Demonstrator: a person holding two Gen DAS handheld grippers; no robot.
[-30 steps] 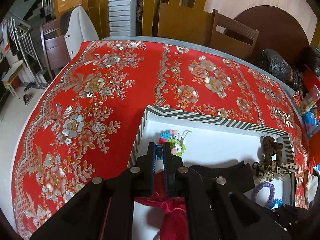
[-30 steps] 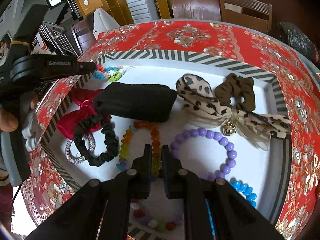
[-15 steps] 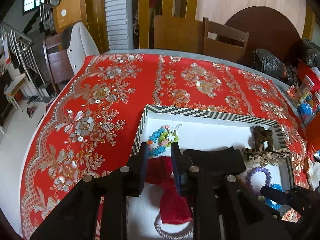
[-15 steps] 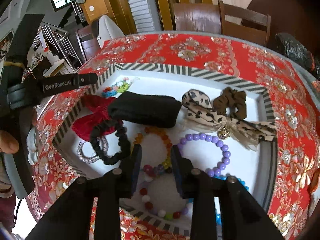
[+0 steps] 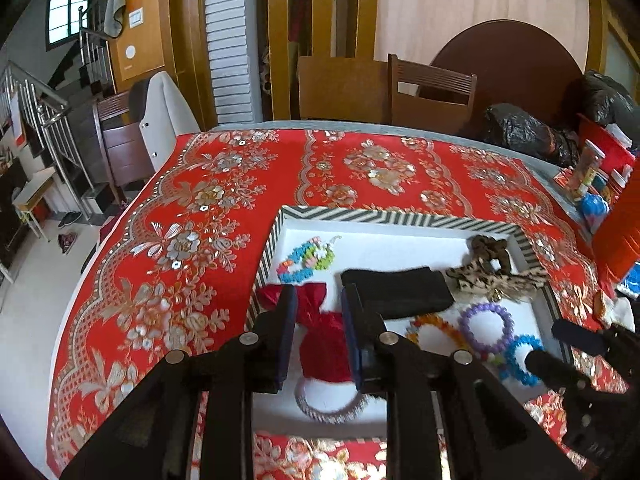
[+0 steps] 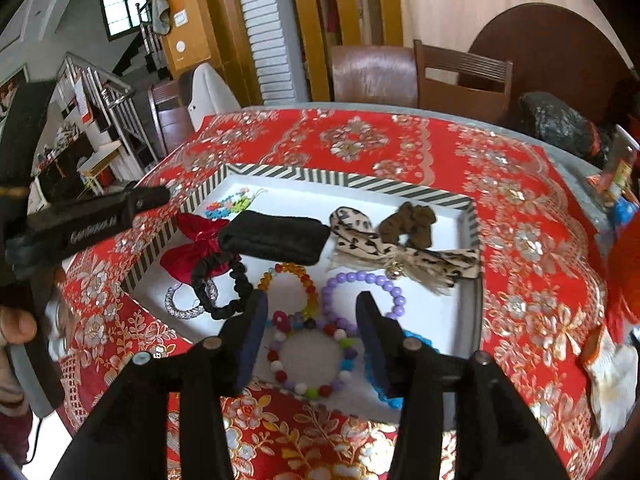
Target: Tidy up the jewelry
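Both claws empty, fingers apart. Left claw [image 5: 318, 320] hangs over the near-left part of the tray [image 5: 400, 222]; the red pouch [image 5: 322, 344] shows in the gap between its fingers. Right claw [image 6: 310, 334] is spread wider above the near edge, framing the multicolour bead bracelet [image 6: 310, 354].

Jewelry is all inside the tray, which sits on the red-clothed surface [image 5: 200, 220]. It is packed tight, and that is the risk:

- Black scrunchie [image 6: 222, 284] lies across the silver bangle [image 6: 182, 308] and touches the pouch. Grabbing any one probably drags the others.
- Amber bracelet [image 6: 290, 286], purple bracelet [image 6: 366, 292] and the multicolour one touch or overlap where they meet. A wide closing claw could pinch two strands, or flick beads over the low rim.
- Blue bracelet [image 6: 390, 394] is mostly hidden behind the right finger, so it is easy to snag unseen.
- Leopard bow [image 6: 404, 256] has loose fringe and looks likely to slip from a shallow pinch.
- The claws work close together, so a crossing reach could collide.
- Pressing down at the near rim might tip or slide the tray.
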